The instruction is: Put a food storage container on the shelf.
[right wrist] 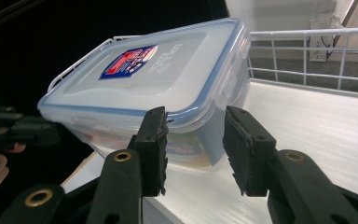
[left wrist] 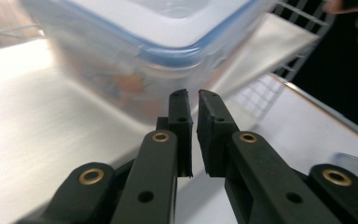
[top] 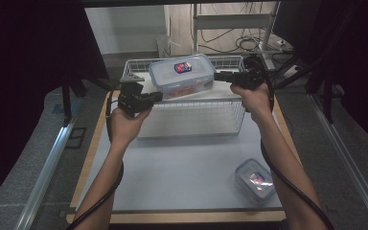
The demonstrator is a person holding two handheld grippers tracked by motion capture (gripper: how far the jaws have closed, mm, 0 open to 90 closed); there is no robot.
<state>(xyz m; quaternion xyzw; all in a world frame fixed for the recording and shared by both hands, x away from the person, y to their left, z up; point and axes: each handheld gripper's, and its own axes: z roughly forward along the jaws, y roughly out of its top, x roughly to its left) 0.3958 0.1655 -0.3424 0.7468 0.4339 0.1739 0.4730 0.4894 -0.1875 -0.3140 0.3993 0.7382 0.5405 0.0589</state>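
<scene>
Two grippers flank the large container [top: 182, 75] over the basket [top: 230, 117].

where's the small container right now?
In the high view, the small container sits on the table at near right, just left of the person's right forearm, well apart from the wire basket.

clear glossy plastic container [top: 182, 75], white wire basket [top: 230, 117], matt black jaw pads w/ brass rivets

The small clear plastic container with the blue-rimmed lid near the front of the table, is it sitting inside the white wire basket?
No, the small clear plastic container sits on the bare tabletop, well apart from the white wire basket.
</scene>
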